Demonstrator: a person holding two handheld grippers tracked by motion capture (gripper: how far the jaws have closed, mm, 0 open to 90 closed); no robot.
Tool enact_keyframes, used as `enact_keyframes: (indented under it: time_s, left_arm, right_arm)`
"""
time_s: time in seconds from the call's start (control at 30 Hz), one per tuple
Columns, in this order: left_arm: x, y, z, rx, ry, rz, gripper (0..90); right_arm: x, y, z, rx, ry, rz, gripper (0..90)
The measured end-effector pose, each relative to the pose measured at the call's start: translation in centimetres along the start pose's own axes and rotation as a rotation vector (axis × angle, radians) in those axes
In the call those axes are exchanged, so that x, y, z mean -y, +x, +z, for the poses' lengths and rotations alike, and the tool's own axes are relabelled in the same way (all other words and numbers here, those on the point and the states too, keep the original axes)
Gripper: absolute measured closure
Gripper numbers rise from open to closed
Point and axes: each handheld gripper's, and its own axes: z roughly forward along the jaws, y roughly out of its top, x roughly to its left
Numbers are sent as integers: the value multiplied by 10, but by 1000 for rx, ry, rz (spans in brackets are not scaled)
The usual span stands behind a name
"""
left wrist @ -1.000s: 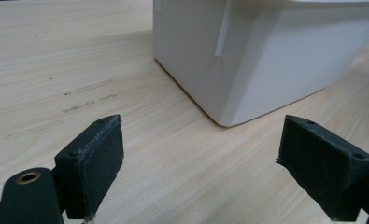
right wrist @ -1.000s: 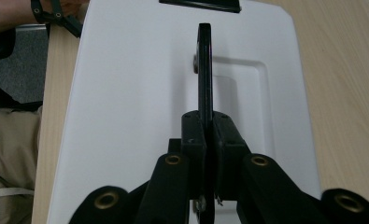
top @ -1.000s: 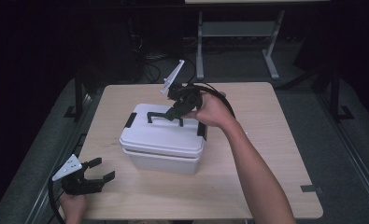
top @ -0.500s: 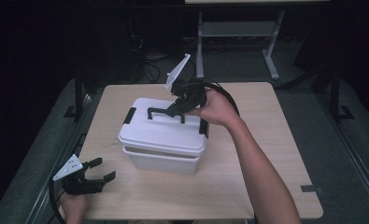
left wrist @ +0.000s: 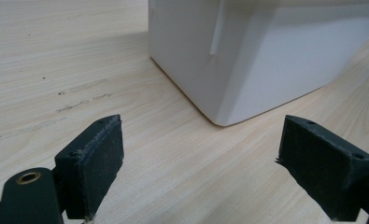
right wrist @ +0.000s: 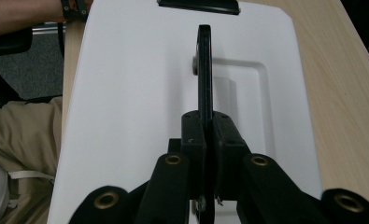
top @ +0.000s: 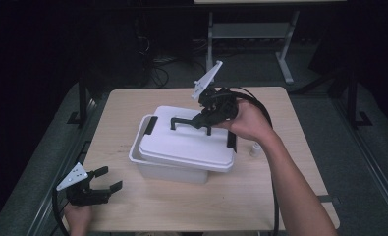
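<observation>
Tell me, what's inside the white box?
Can't tell. The lid is lifted and shifted on the white box, held by its black handle in the right gripper, yet it covers the inside.

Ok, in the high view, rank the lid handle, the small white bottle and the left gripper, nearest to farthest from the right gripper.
1. Lid handle: clamped in the right gripper, on the box top.
2. Small white bottle: on the table right of the box.
3. Left gripper: open, at the table's near left corner.

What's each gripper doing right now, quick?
Left gripper: open, empty, resting on the table.
Right gripper: shut on the lid handle.
</observation>
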Motion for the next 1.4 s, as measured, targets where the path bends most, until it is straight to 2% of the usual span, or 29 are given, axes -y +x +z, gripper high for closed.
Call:
enact_keyframes:
  time_s: [0.13,0.17,0.27,0.3,0.4,0.7,1.03,1.4]
  left_arm:
    - [0,0,1,0,7,0,131]
    - [0,-1,1,-1,11,2,131]
    - [0,-1,1,-1,14,6,131]
    - [0,-2,1,-2,15,4,131]
    - [0,-2,2,-1,19,4,131]
    - [1,0,1,-3,19,-3,130]
    - [1,0,-1,1,9,-11,131]
    - [2,0,-2,-9,14,-15,131]
  right_arm:
    - [11,4,-8,10,2,9,847]
    - [19,6,-14,16,5,18,847]
    - [26,9,-20,26,3,23,847]
    - [35,12,-26,34,1,33,847]
    - [45,16,-34,52,-5,35,847]
    - [80,26,-56,85,-14,85,847]
    - [107,37,-77,113,-23,106,847]
    - [130,44,-87,128,-25,134,847]
